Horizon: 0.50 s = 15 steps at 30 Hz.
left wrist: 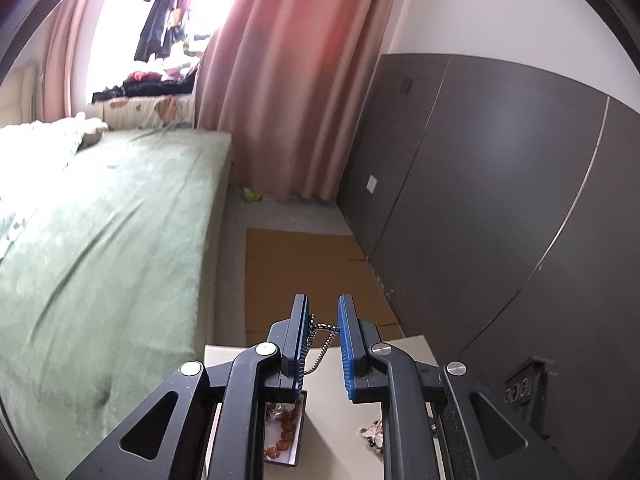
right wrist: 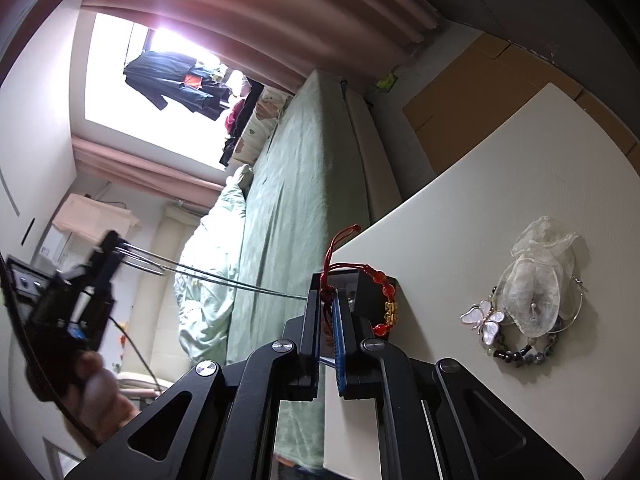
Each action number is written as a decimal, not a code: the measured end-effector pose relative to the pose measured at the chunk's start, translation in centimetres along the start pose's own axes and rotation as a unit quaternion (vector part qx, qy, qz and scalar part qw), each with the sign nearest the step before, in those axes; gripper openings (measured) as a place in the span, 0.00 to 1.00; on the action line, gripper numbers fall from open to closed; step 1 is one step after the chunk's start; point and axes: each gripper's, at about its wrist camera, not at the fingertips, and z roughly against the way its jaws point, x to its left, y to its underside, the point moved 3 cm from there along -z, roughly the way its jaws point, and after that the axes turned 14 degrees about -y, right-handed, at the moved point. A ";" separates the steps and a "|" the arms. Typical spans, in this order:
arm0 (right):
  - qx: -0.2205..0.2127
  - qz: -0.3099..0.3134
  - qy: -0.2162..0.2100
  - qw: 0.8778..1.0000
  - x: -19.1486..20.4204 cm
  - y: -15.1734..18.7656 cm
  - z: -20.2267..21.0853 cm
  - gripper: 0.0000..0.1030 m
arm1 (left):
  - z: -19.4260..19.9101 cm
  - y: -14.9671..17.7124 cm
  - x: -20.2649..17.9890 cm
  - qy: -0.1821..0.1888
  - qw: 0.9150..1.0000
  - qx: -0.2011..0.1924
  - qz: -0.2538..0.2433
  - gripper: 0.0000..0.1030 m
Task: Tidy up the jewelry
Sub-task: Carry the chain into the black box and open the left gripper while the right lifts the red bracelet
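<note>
Left wrist view: left gripper at lower centre of frame, blue pads apart, a silver chain draped across the gap and hanging from the left pad; whether pinched or merely hooked, cannot tell. Below it, at bottom centre, open jewelry box on the white table, amber bead bracelet lying inside. Butterfly brooch on the table, lower right of centre, apart from the box. Green bed filling left half.

Right wrist view: right gripper at lower centre, fingers nearly together, clamped on the cord of a red bead bracelet, gold charm hanging at its right side. Dark box just behind the fingertips at the table edge. At right of frame, organza pouch, butterfly brooch and dark bead bracelet clustered, touching. Left gripper blurred at left edge.
</note>
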 end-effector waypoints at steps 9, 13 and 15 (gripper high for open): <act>0.002 -0.002 0.006 1.000 -0.2 0.3 -0.7 0.08 | -5.5 4.7 1.4 0.004 0.998 0.057 0.029 0.15; 0.005 -0.002 0.011 1.000 -0.2 0.4 -1.3 0.08 | -7.6 7.0 2.4 0.017 0.995 0.086 0.051 0.15; 0.008 -0.001 0.011 1.000 -0.1 0.5 -1.7 0.08 | -9.0 8.3 3.1 0.027 0.992 0.101 0.065 0.15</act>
